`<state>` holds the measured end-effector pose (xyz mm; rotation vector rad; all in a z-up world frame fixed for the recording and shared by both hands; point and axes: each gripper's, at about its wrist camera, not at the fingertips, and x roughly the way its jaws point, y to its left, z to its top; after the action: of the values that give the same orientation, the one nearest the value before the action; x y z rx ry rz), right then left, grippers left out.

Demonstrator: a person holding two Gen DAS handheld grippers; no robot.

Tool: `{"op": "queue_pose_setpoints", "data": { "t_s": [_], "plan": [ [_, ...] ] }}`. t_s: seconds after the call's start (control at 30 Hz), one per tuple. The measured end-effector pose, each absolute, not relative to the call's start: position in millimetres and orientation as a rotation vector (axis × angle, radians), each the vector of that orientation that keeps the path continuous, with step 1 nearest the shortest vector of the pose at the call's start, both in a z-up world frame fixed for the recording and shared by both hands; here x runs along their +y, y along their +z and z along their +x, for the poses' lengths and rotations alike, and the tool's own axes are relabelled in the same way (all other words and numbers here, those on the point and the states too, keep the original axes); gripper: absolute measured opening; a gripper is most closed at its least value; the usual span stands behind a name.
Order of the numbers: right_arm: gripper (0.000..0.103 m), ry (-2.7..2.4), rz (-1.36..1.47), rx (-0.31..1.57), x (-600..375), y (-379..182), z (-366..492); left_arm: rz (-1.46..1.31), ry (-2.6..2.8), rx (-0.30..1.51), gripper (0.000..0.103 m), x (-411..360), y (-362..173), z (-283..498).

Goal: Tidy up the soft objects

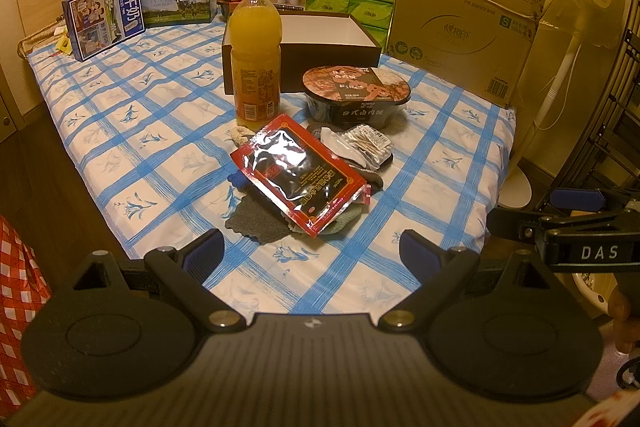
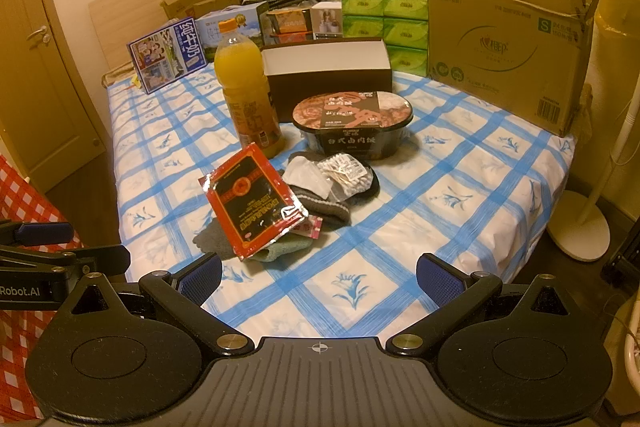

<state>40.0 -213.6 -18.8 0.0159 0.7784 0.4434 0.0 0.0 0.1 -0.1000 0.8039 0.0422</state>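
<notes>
The brown box [image 1: 304,39] behind the juice bottle [image 1: 256,55] is open, and what shows of its white inside looks bare. Soft stuff sits mid-bed [image 1: 160,131]: a grey sock [image 1: 256,223], a greenish one [image 2: 288,249], and a darker ribbed one [image 2: 324,207], all half buried under a shiny red-and-black packet [image 1: 300,175] running diagonally from far-left to near-right. Cotton swab bag [image 1: 368,143] on top too. Left claw [image 1: 310,253] and right claw [image 2: 320,277] are both spread wide, holding nothing, hovering at the bed's near edge.
</notes>
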Motion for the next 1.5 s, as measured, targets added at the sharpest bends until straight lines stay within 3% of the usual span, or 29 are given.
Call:
{"op": "queue_pose_setpoints", "data": {
  "t_s": [1.5],
  "plan": [
    [0.103,0.446,0.020,0.780,-213.6,-23.5,46.5,-0.101,0.043,0.804,0.093,0.1,0.1,-0.1]
  ]
}}
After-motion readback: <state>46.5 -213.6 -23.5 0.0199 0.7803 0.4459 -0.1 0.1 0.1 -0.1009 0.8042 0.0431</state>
